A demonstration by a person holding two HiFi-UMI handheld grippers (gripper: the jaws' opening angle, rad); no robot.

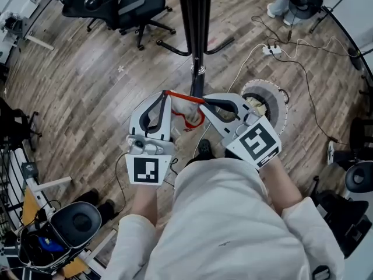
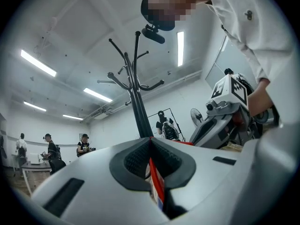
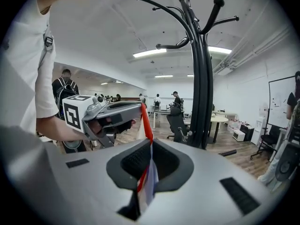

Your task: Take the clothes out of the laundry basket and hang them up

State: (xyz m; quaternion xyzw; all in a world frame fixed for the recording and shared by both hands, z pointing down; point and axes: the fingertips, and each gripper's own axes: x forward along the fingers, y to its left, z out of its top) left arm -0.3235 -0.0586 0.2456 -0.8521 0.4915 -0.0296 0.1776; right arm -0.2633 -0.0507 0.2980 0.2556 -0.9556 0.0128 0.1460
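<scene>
A white garment with a red edge [image 1: 189,114] is stretched between both grippers in front of my chest. My left gripper [image 1: 165,92] is shut on its red edge [image 2: 157,182], and my right gripper [image 1: 204,101] is shut on the same cloth [image 3: 146,172]. In each gripper view the fabric runs straight into the closed jaws. The black coat rack [image 1: 197,34] stands just beyond the gripper tips, its hooks [image 3: 201,41] overhead. The round white laundry basket [image 1: 278,101] sits on the floor to the right, with pale clothes inside.
A black office chair [image 1: 125,7] stands at the far left. A power strip with cables [image 1: 271,49] lies on the wood floor at the far right. A dark stool [image 1: 76,223] is at the near left. Several people stand in the distance [image 2: 84,144].
</scene>
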